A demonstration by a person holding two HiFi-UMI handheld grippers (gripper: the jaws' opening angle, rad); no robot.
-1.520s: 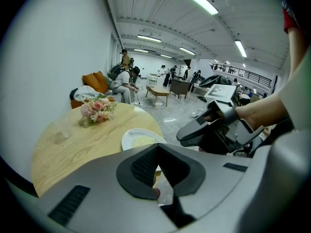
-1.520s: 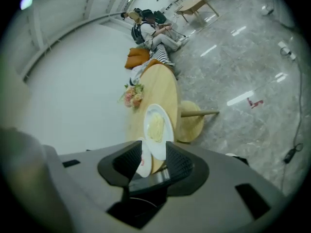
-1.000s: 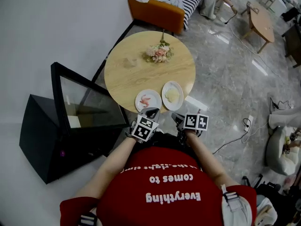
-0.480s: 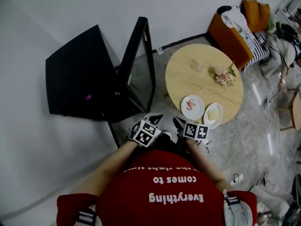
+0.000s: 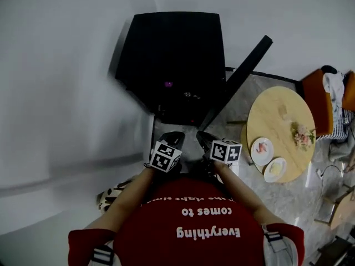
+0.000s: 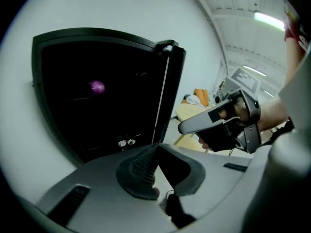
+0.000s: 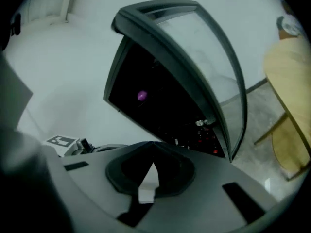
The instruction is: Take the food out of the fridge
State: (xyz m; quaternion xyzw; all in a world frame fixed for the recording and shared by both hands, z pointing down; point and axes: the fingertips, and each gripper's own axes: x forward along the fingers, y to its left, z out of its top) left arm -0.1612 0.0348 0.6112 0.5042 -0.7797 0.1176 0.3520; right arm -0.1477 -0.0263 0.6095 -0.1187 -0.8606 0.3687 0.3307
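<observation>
The black fridge stands against the white wall with its glass door swung open to the right. Its inside is dark; a purple light glows there, and a few small things sit low on a shelf, too dark to name. My left gripper and right gripper are held side by side close to my chest, short of the fridge. Both are shut with nothing between the jaws. In the left gripper view the right gripper shows at the right.
A round wooden table stands to the right of the open door, with two plates of food and a small flower bunch. An orange sofa is beyond it. The white wall runs along the left.
The view has swung from the round table to the fridge, which now lies straight ahead. Both grippers came round with it, side by side, and stayed shut.
</observation>
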